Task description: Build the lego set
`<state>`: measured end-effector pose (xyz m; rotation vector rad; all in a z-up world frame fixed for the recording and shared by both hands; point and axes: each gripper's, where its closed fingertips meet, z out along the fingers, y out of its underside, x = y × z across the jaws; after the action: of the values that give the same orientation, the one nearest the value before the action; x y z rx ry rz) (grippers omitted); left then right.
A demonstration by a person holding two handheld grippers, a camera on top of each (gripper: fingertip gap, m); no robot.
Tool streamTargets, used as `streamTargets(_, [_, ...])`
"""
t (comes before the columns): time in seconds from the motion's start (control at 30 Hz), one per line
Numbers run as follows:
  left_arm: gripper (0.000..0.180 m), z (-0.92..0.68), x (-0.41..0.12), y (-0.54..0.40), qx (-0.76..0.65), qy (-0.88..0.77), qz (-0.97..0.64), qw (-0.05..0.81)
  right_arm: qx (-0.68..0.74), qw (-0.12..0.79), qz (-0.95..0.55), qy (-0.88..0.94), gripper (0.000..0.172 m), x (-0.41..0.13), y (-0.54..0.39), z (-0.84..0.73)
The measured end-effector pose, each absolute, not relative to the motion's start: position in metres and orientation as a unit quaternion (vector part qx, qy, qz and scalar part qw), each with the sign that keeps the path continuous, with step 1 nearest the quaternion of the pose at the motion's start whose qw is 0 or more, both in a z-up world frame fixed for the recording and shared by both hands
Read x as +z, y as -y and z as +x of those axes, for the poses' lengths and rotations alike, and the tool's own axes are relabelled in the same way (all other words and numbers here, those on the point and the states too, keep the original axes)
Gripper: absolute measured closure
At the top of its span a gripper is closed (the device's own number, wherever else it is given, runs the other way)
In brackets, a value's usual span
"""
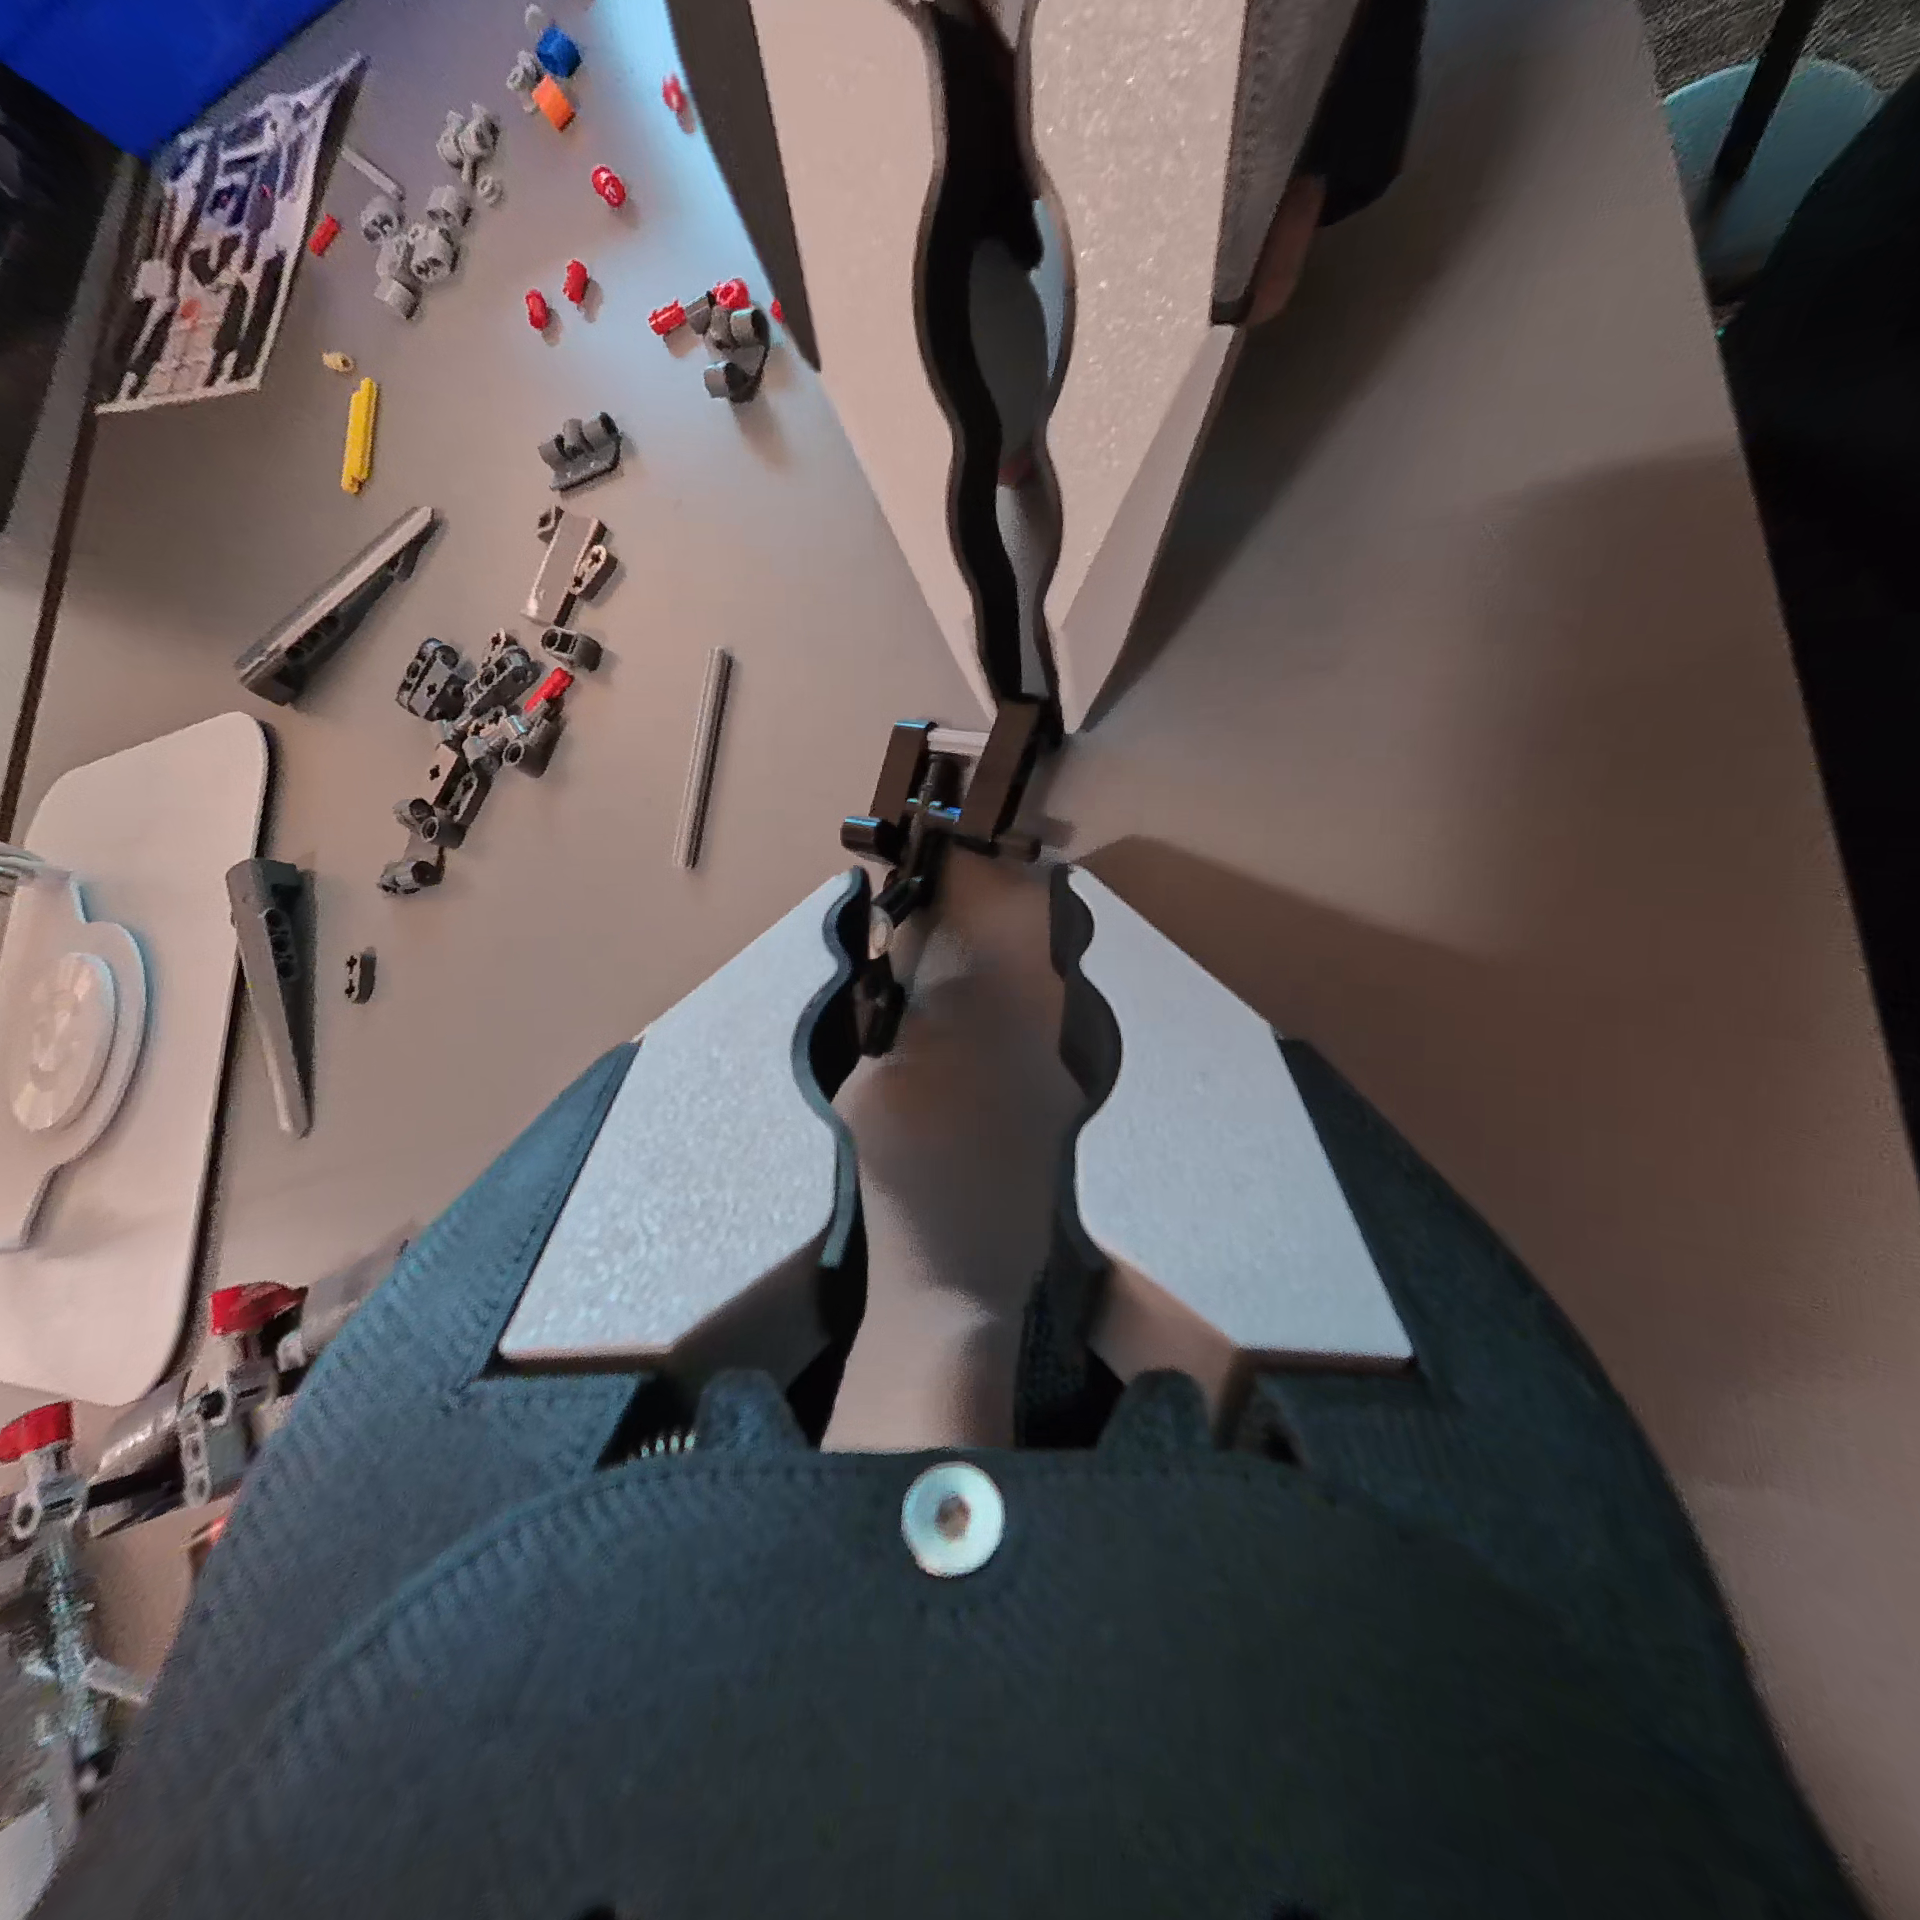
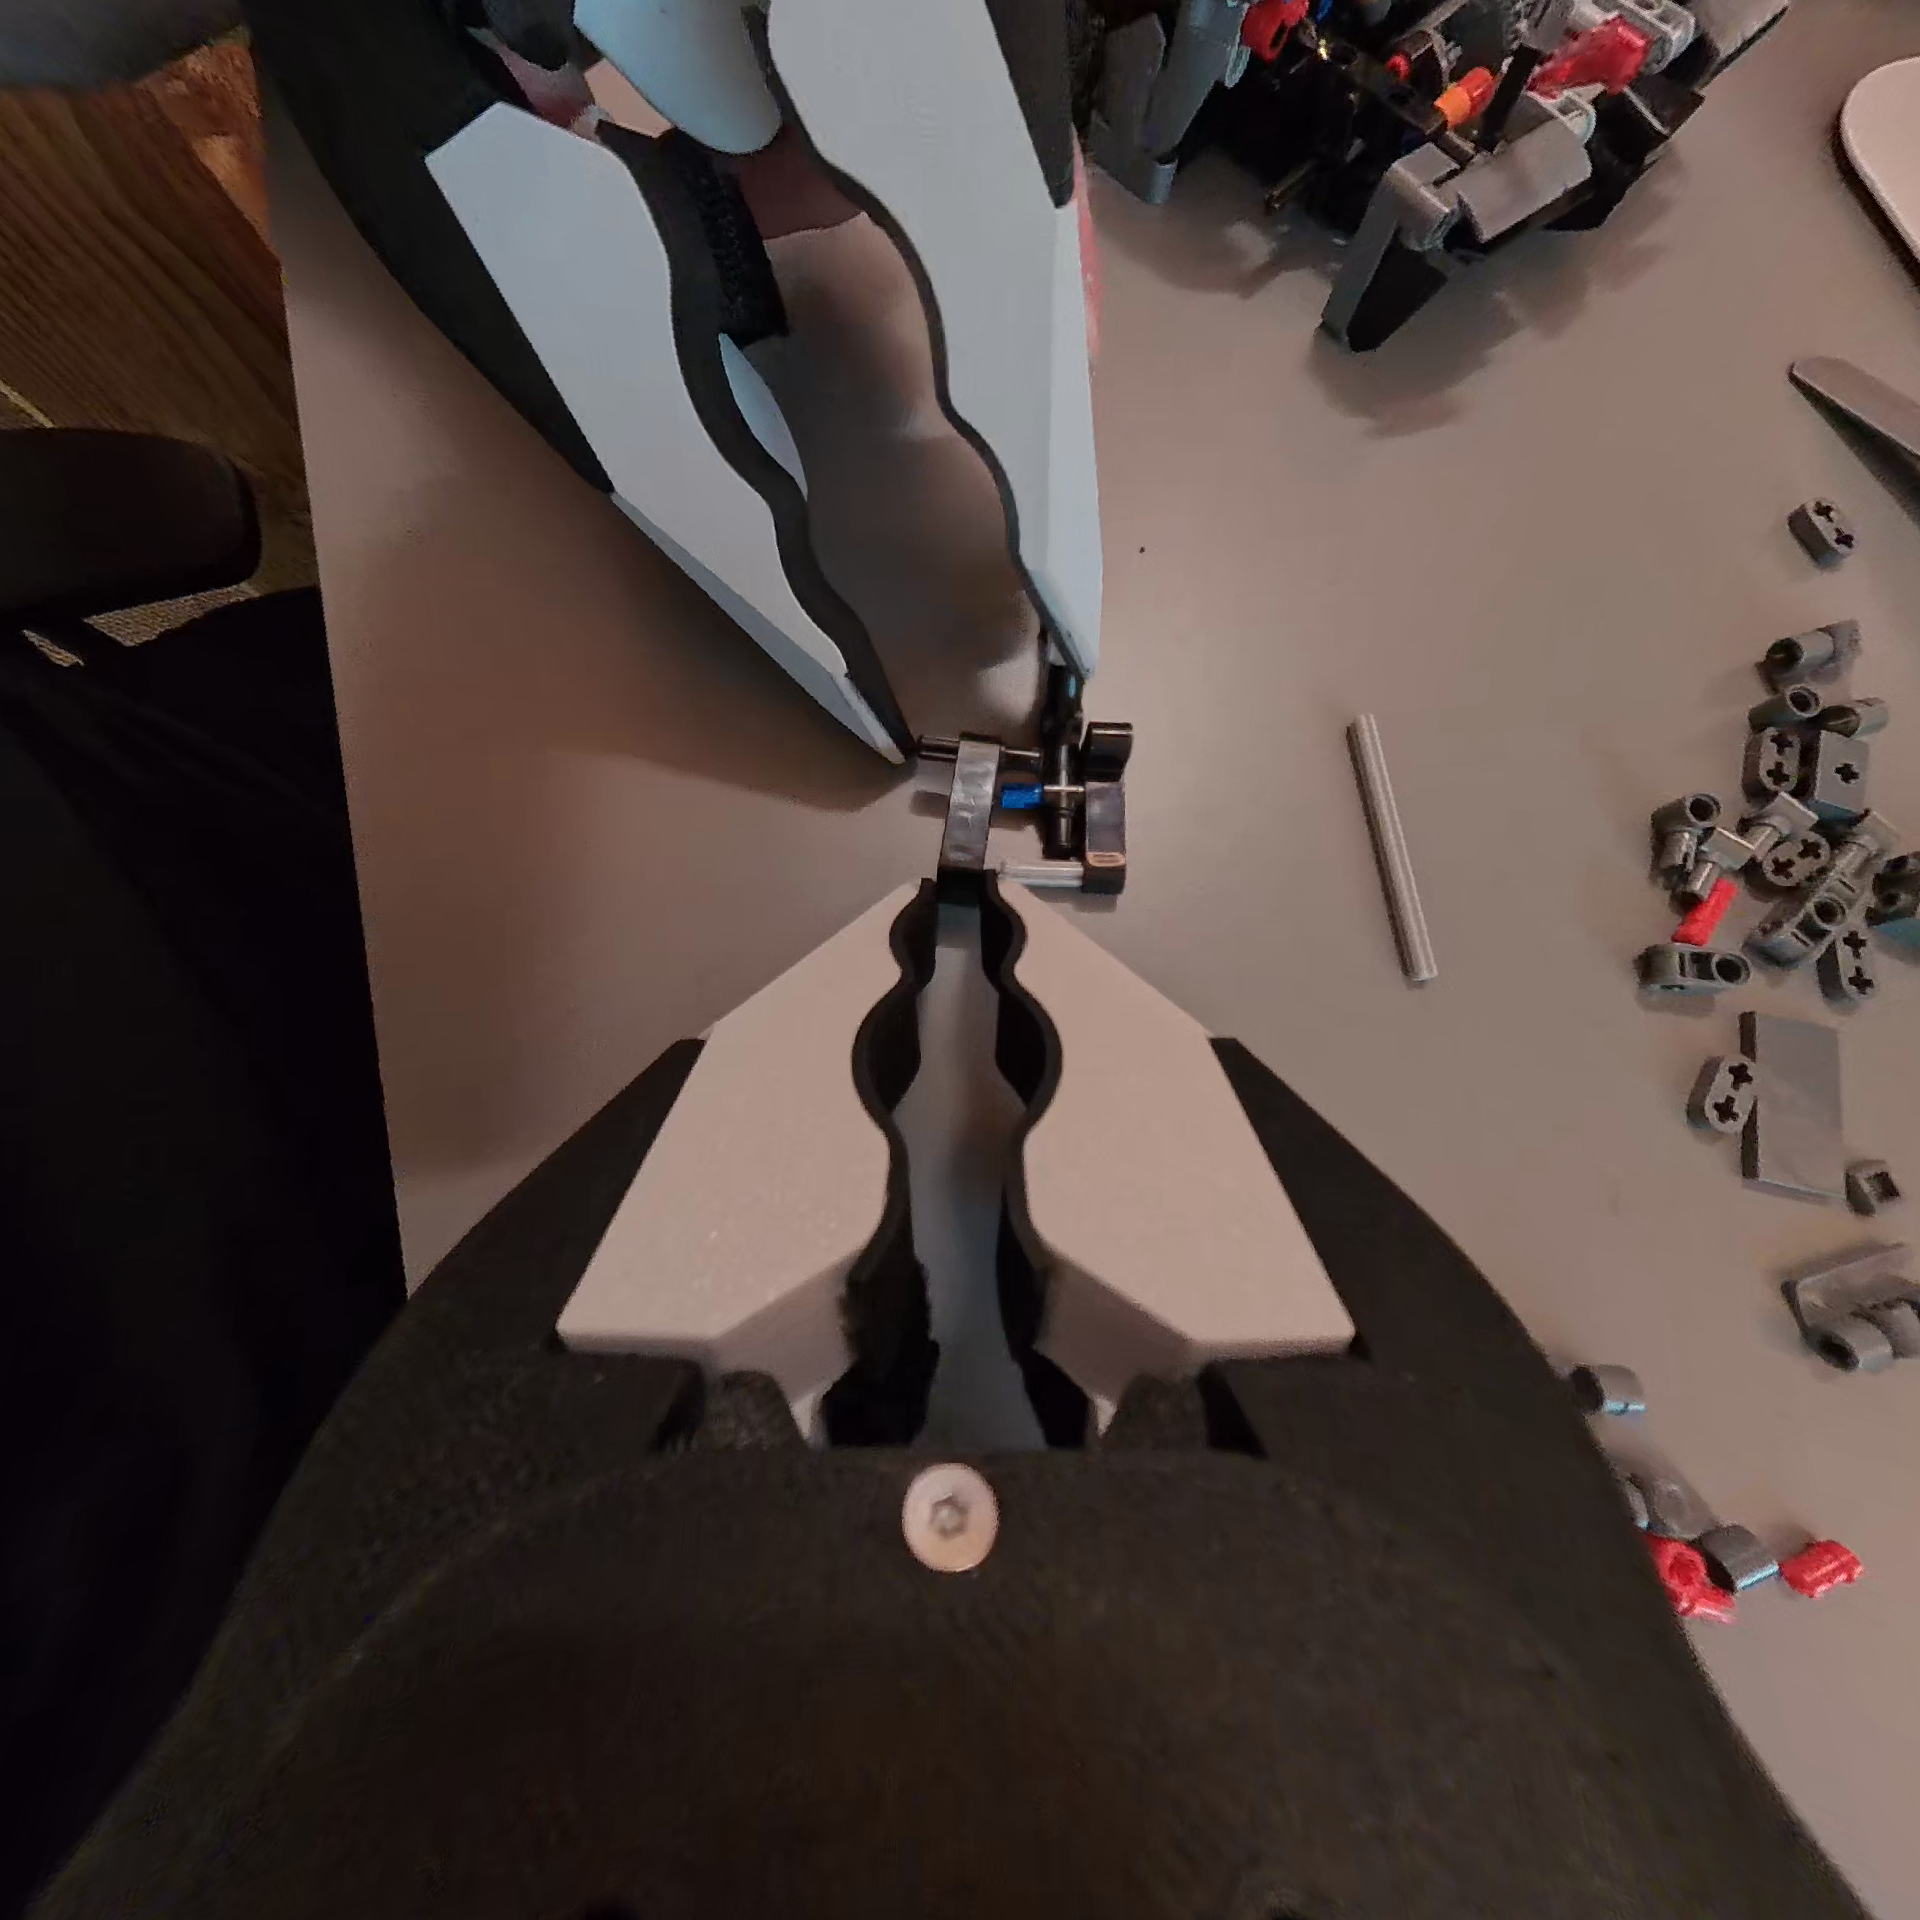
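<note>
The right gripper [image 2: 961, 883] is clamped tight on one black beam of a small black brick-part assembly [image 2: 1039, 805], holding it just above the worktop [image 2: 1299, 623]. The left gripper [image 1: 961, 883] has its jaws apart; a black rod sticking out of that same assembly rests against one of its fingers [image 1: 831, 925], the other finger is clear of it. So nothing is pinched on that side. Further out there's a loose grey axle [image 2: 1392, 847], a heap of grey connectors [image 2: 1797, 831] with red pins, and a bigger half-built model [image 2: 1455, 125] at the far edge, with plenty of parts unattached.
</note>
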<state>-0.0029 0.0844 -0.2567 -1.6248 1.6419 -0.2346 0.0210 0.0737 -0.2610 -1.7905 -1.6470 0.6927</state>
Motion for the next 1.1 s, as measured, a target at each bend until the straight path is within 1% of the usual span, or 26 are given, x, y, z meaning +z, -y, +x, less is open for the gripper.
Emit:
streamTargets(0.23, [0.151,-0.003,-0.257,-0.084,-0.070,-0.654,-0.633,0.408,0.248,0.303,-0.670,0.631,0.166,-0.261,-0.074,0.019])
streamTargets(0.3, [0.152,-0.004,-0.256,-0.085,-0.062,-0.655,-0.631,0.412,0.244,0.301,-0.670,0.633,0.160,-0.262,-0.073,0.020])
streamTargets(0.4, [0.157,-0.005,-0.256,-0.087,-0.055,-0.654,-0.627,0.419,0.247,0.301,-0.672,0.630,0.157,-0.260,-0.073,0.022])
streamTargets(0.5, [0.157,-0.005,-0.253,-0.087,-0.048,-0.651,-0.626,0.427,0.247,0.308,-0.676,0.622,0.153,-0.255,-0.076,0.026])
streamTargets(0.67, [0.157,-0.005,-0.248,-0.084,-0.034,-0.648,-0.623,0.437,0.234,0.315,-0.683,0.617,0.132,-0.253,-0.089,0.029])
streamTargets(0.83, [0.158,-0.001,-0.248,-0.079,-0.025,-0.650,-0.616,0.444,0.237,0.297,-0.674,0.634,0.120,-0.261,-0.090,0.024])
streamTargets(1.0, [0.157,0.011,-0.247,-0.079,0.004,-0.671,-0.592,0.447,0.238,0.292,-0.661,0.649,0.119,-0.262,-0.089,0.020])
streamTargets(1.1, [0.159,0.014,-0.248,-0.080,0.012,-0.685,-0.583,0.437,0.245,0.289,-0.657,0.651,0.124,-0.262,-0.087,0.018])
